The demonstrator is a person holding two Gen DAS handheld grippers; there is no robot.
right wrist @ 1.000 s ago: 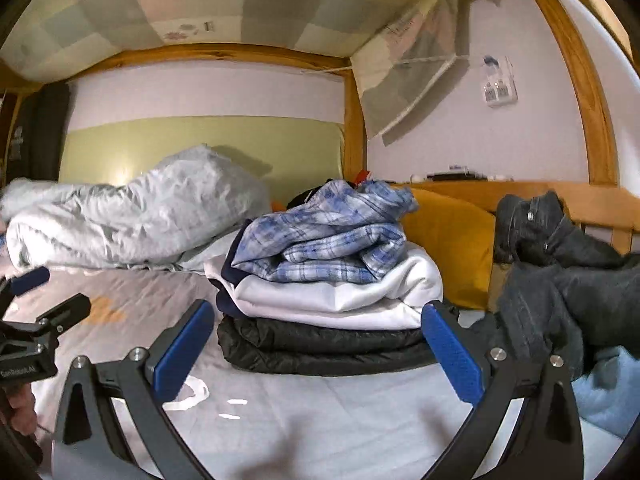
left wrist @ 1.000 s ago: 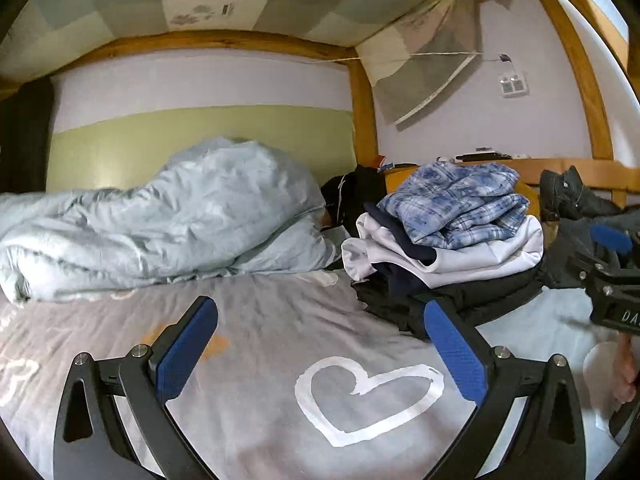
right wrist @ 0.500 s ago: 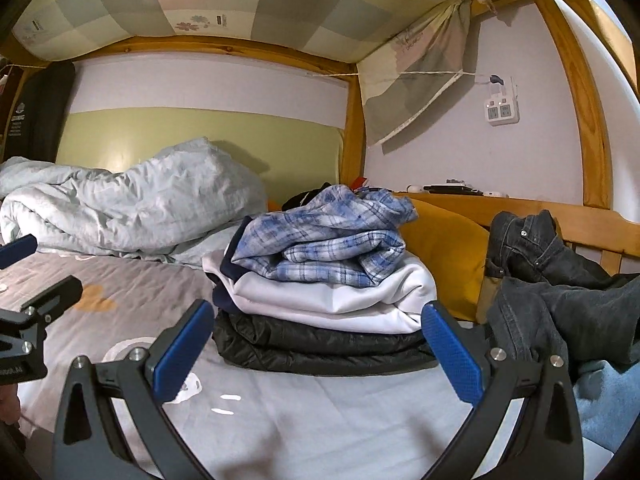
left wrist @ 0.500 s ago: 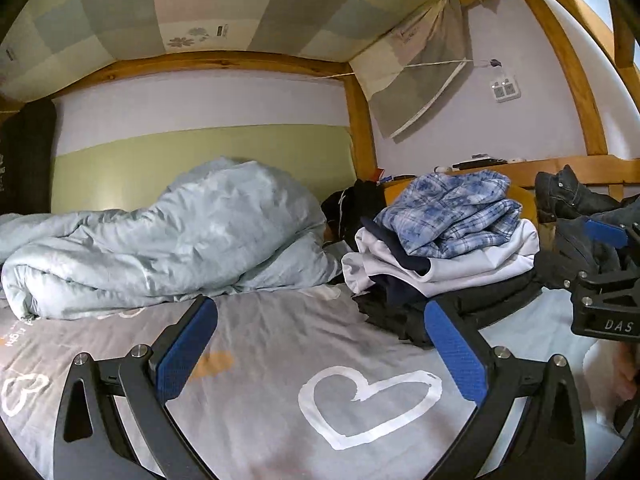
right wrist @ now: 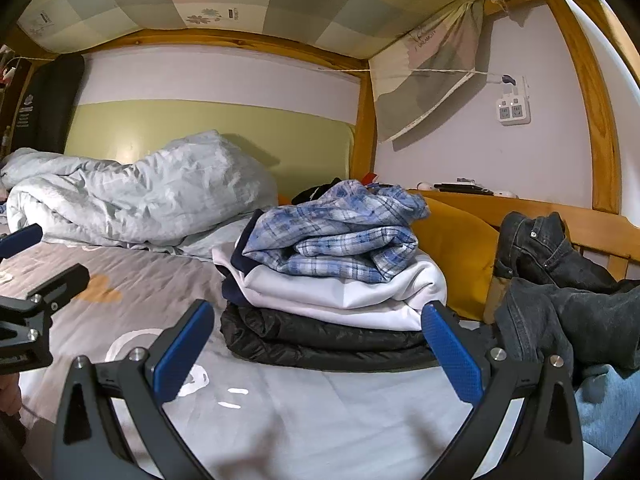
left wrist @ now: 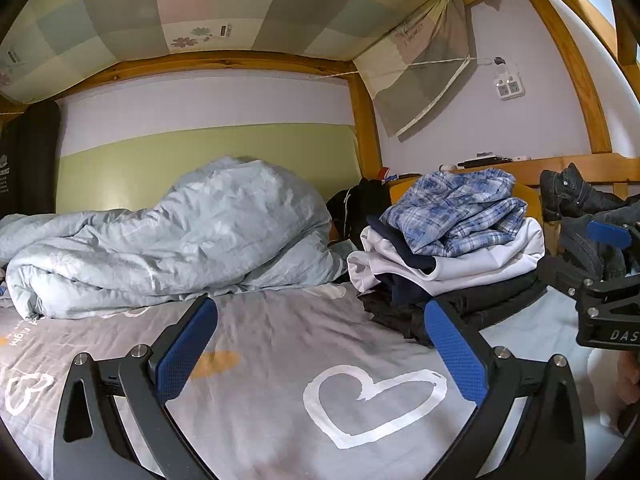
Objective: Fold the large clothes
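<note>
At the far left I see a rumpled pale blue duvet (left wrist: 168,240) heaped against the green wall panel (left wrist: 200,160). My left gripper (left wrist: 320,344) hangs over the grey bedsheet (left wrist: 280,344), its blue-padded fingers spread wide apart with nothing between them; a white heart print (left wrist: 372,404) lies on the sheet just under it. To the right of the duvet sits a stack of folded clothes: a blue plaid shirt (right wrist: 340,236) on top, a white garment (right wrist: 352,292) beneath it, and a black jacket (right wrist: 320,340) at the bottom. My right gripper (right wrist: 320,348) faces that stack, fingers apart and empty. Behind the stack is a mustard-yellow pillow (right wrist: 456,256). At the far right, dark denim jeans (right wrist: 560,280) lie crumpled and unfolded by the wooden bed rail (right wrist: 592,216).
</note>
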